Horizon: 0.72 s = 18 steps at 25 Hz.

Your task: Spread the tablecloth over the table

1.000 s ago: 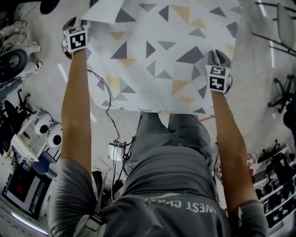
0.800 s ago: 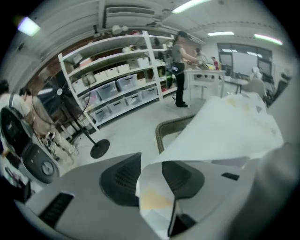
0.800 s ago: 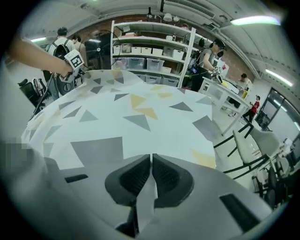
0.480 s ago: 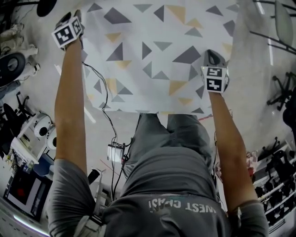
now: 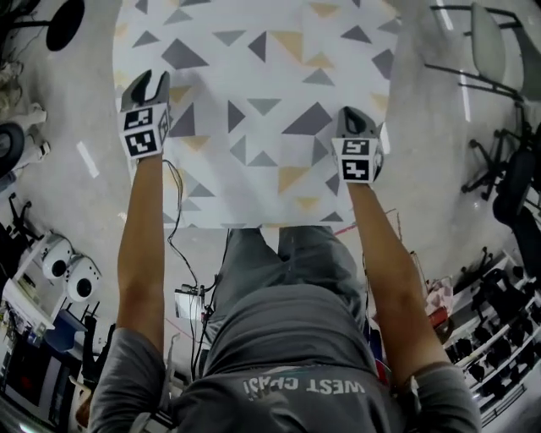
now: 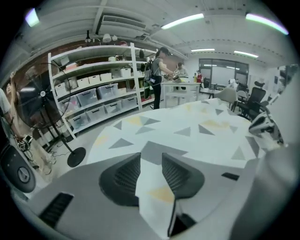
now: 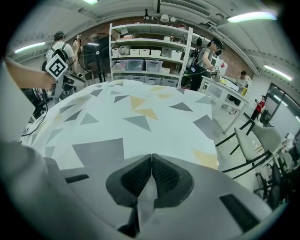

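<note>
Off the tablecloth's [image 5: 254,101] far left corner, a standing fan's round base [image 5: 66,22] rests on the pale floor [image 5: 84,152]. At the tablecloth's left edge, the left gripper [image 5: 145,78] points away from the person and downward. Its jaws stand partly apart with a bunched fold of the fabric wedged between the ribbed pads, which appear to press on it from both sides, though the fold hides part of the contact. The white tablecloth, printed with grey and yellow triangles, lies stretched flat and wide over the table, and its near hem falls just ahead of the person's legs [image 5: 287,254]. A thin dark cable [image 5: 173,211] trails below the tablecloth's near left corner. On the tablecloth's right side, near the front, the right gripper [image 5: 355,112] is clenched tight, its two pads meeting on a thin pinch of the fabric that runs back between them. Beyond the tablecloth's right edge, a grey chair [image 5: 486,42] stands well apart on the floor.
</note>
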Each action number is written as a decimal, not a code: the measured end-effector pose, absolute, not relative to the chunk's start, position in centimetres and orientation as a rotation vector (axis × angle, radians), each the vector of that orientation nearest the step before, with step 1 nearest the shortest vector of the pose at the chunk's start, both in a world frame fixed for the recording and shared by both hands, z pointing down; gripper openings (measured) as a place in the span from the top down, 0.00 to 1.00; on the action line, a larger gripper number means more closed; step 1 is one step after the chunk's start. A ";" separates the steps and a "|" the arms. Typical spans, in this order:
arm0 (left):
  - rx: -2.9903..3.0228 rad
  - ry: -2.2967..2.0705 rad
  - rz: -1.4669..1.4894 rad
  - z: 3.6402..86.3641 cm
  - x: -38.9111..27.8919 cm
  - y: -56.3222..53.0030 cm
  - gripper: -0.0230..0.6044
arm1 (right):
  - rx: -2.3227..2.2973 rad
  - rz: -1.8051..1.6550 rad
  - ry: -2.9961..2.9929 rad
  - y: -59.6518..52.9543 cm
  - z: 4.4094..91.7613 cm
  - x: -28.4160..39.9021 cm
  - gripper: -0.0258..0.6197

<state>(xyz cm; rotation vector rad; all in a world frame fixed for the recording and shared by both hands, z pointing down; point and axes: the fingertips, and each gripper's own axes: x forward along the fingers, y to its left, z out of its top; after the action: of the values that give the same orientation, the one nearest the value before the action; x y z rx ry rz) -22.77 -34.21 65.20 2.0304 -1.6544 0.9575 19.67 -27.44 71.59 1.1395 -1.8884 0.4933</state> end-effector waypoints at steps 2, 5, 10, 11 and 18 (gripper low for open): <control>2.077 -1.567 0.978 65.9 -19.8 -32.1 0.76 | 1.137 0.521 -1.895 -27.4 71.3 19.7 0.97; 2.097 -1.460 0.981 67.4 -16.4 -30.7 0.76 | 1.158 0.598 -1.912 -27.9 70.9 20.3 0.97; 2.079 -1.391 0.965 69.4 -15.8 -30.9 0.76 | 1.229 0.670 -1.922 -29.3 70.8 20.1 0.97; 2.079 -1.392 0.941 69.6 -15.9 -31.1 0.76 | 1.250 0.689 -1.919 -30.0 71.0 20.2 0.97; 2.080 -1.441 0.871 69.6 -15.9 -31.4 0.75 | 1.212 0.637 -1.905 -31.6 71.0 20.4 0.96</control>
<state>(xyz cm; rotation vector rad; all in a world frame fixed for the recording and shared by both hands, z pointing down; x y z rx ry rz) -15.88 -31.43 69.64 2.0800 -1.4410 0.8709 20.35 -31.63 71.01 1.2118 -1.9049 0.6366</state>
